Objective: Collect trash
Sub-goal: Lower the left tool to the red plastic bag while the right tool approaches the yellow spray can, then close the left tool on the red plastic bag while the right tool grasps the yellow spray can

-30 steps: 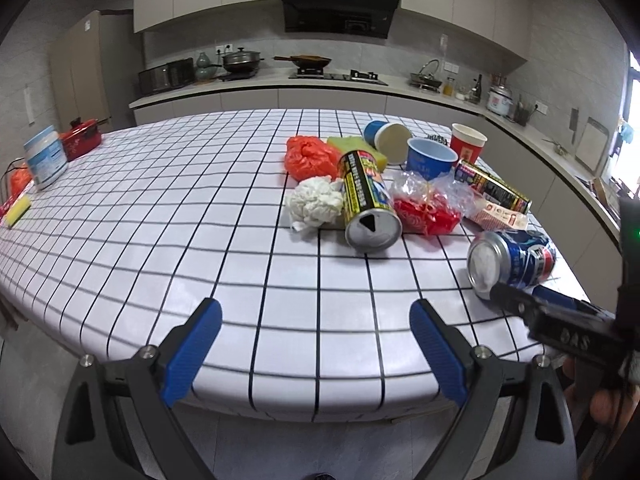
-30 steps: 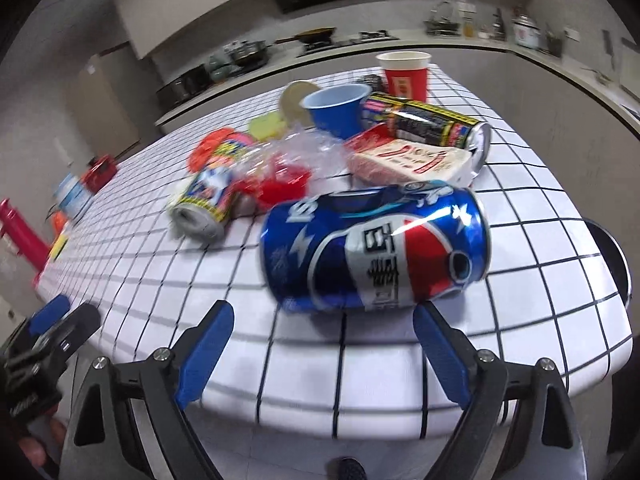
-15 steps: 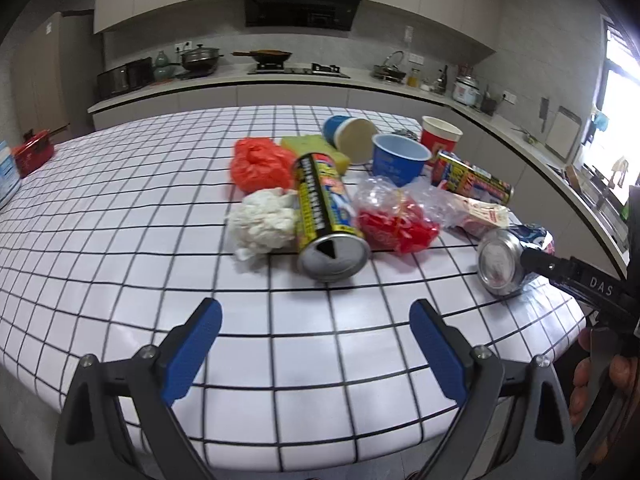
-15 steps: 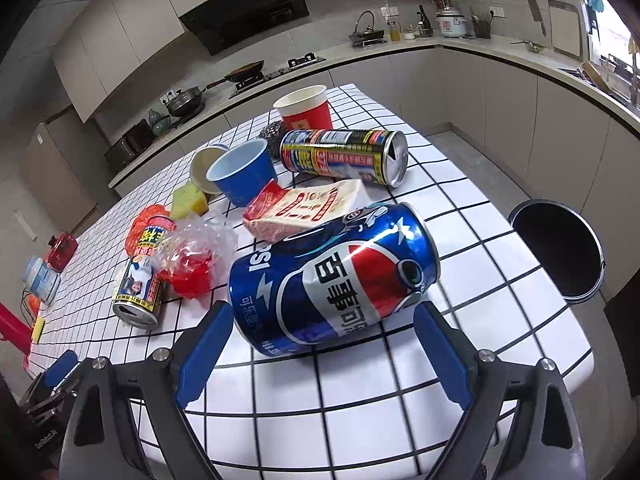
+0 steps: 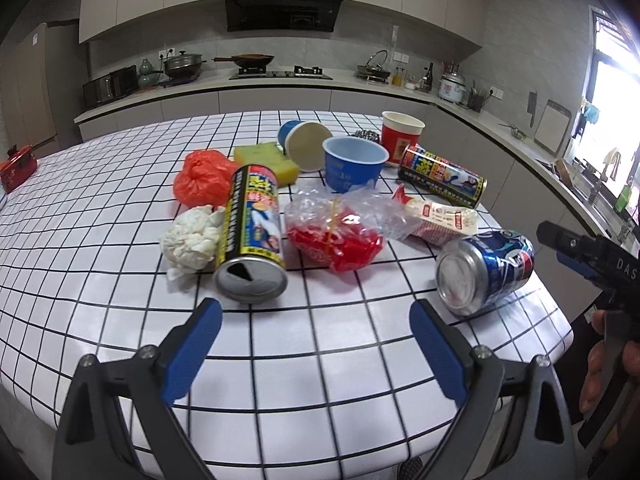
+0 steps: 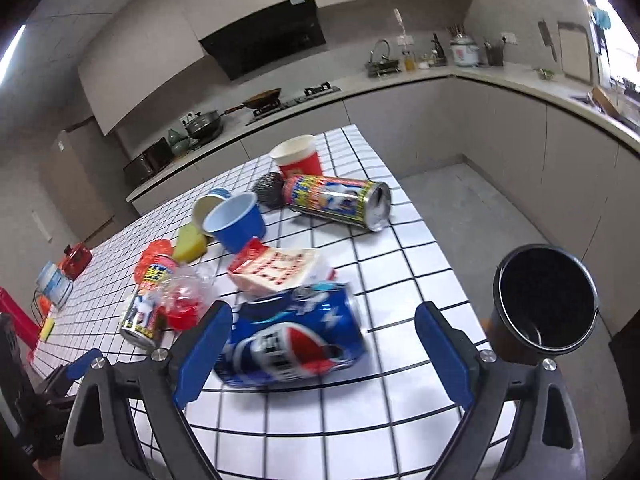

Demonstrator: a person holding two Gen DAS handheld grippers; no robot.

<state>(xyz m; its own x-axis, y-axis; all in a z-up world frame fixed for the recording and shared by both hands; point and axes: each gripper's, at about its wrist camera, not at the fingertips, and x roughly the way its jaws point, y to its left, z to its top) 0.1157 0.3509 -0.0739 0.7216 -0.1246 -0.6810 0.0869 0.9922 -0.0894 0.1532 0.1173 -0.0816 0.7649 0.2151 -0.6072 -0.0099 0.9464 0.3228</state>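
Where cabinets line walls, gridded tablecloth [image 5: 320, 380] (glossy, perhaps vinyl), littered.

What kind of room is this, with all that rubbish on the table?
A home kitchen, most likely: a range hood hangs over a gas stove with a wok on it, and a rice cooker stands on the counter.

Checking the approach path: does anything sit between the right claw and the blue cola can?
Nothing visible does. The right claw is open with the can lying directly ahead of its fingers on the table; the wrapper lies beyond the can.
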